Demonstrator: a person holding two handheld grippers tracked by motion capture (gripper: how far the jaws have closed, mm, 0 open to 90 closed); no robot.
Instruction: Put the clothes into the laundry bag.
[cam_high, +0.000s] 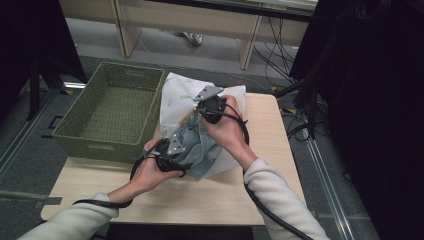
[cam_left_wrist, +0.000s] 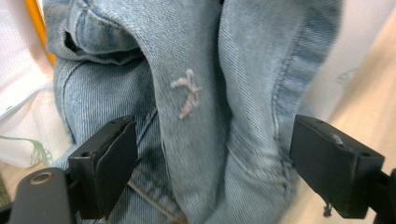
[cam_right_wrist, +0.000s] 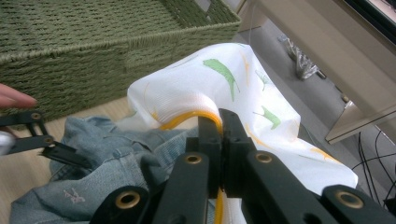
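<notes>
Right gripper (cam_right_wrist: 220, 122) clamped on yellow-trimmed edge of white printed cloth (cam_right_wrist: 243, 79), holding it raised, likely to separate it from denim garment (cam_left_wrist: 196, 93) heaped on bench (cam_high: 165, 195) beside green basket (cam_high: 112, 145). Left gripper (cam_left_wrist: 212, 154) jaws spread, straddling denim fold, pads not pressing; judged positioning for grasp. Garment type unclear; cloth underside hidden.

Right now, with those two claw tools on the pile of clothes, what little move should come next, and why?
Probably close the left gripper on the denim garment: its jaws stand open on either side of a fold without pressing it, while the right gripper is already clamped on the white printed cloth. The green basket waits alongside.
</notes>
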